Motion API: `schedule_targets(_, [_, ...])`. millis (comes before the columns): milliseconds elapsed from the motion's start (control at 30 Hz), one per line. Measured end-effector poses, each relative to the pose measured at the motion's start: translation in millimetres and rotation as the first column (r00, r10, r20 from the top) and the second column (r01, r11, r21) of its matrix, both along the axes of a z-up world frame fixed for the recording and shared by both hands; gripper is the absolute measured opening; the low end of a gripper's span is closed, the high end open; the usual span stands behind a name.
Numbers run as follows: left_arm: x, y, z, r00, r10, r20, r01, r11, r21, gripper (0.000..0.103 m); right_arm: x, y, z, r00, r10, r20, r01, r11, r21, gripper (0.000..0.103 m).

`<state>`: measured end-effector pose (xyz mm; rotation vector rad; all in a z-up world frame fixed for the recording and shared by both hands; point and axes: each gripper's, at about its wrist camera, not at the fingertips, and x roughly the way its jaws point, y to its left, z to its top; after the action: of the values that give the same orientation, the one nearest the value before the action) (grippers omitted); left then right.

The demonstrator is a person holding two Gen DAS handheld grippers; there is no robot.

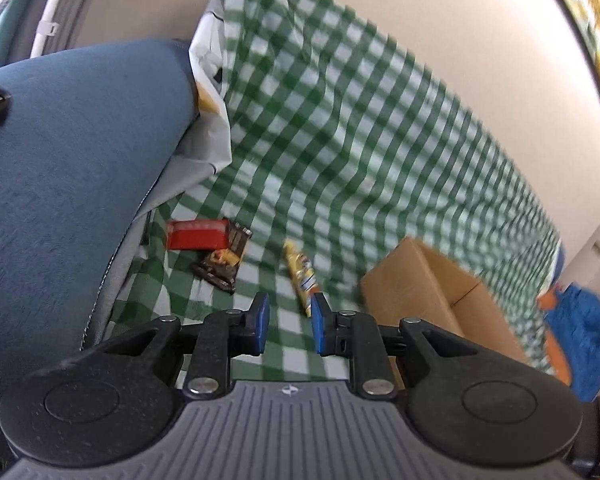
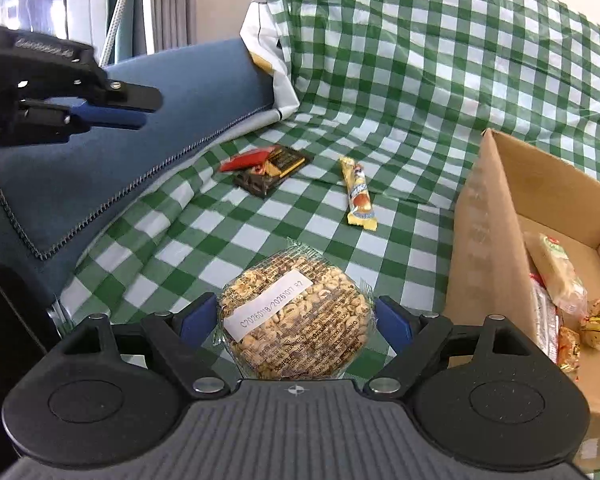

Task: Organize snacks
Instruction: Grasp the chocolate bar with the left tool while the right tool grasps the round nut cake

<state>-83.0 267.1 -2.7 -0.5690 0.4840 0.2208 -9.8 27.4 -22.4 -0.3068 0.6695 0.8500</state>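
Note:
My right gripper (image 2: pixel 296 320) is open, one blue finger on each side of a round nut cake (image 2: pixel 296 316) in clear wrap that lies on the green checked cloth (image 2: pixel 400 80); whether the pads touch it I cannot tell. A yellow snack bar (image 2: pixel 358 194) lies beyond it, with a red packet (image 2: pixel 246 160) and a dark packet (image 2: pixel 274 172) farther left. My left gripper (image 1: pixel 287 322) is open and empty, above the cloth, near the yellow bar (image 1: pixel 300 274). It also shows in the right wrist view (image 2: pixel 136 110), raised at the left. The red packet (image 1: pixel 198 234) and dark packet (image 1: pixel 220 266) lie ahead of it.
An open cardboard box (image 2: pixel 496 216) stands on the right and holds several wrapped snacks (image 2: pixel 560 276); it also shows in the left wrist view (image 1: pixel 416 284). A blue cushion (image 2: pixel 140 128) rises on the left. A blue and orange thing (image 1: pixel 580 328) lies at the far right.

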Motion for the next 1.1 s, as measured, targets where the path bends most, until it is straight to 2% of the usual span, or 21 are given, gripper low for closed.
schedule_targets(100, [14,0,-4,1.0,0.003,-0.023,-0.002,0.999,0.049,0.023,6,8,-8,1.0,-0.013,-0.025,0.012,1.0,-0.023,0.086])
schedule_targets(200, [30,5,-15,0.998,0.035,-0.055,-0.032,0.998,0.059,0.023,11,13,-15,0.998,-0.035,-0.051,0.033,0.998,-0.045,0.086])
schedule_targets(333, [55,11,-31,0.994,0.054,-0.09,-0.048,0.996,0.073,0.04,22,20,-29,0.994,-0.076,-0.081,0.067,0.991,-0.112,0.086])
schedule_targets(467, [82,15,-53,0.989,0.065,-0.136,-0.053,0.994,0.09,0.042,31,22,-38,0.988,-0.099,-0.119,0.083,0.987,-0.137,0.086])
schedule_targets(533, [94,11,-60,0.984,0.074,-0.16,-0.05,0.988,0.149,0.045,34,20,-38,0.984,-0.108,-0.14,0.089,0.987,-0.135,0.086])
schedule_targets(633, [110,4,-66,0.98,0.095,-0.174,-0.046,0.964,0.264,0.065,38,19,-39,0.979,-0.112,-0.171,0.091,0.988,-0.128,0.086])
schedule_targets(767, [128,6,-79,0.972,0.102,-0.21,-0.027,0.943,0.332,0.072,40,20,-40,0.978,-0.109,-0.18,0.086,0.988,-0.131,0.087])
schedule_targets(967, [150,16,-95,0.96,0.137,-0.243,-0.047,0.938,0.343,0.077,40,23,-38,0.983,-0.077,-0.164,0.054,0.989,-0.137,0.087])
schedule_targets(1100, [168,19,-107,0.94,0.156,-0.303,-0.044,0.937,0.346,0.078,38,23,-37,0.985,-0.062,-0.163,0.038,0.989,-0.142,0.087])
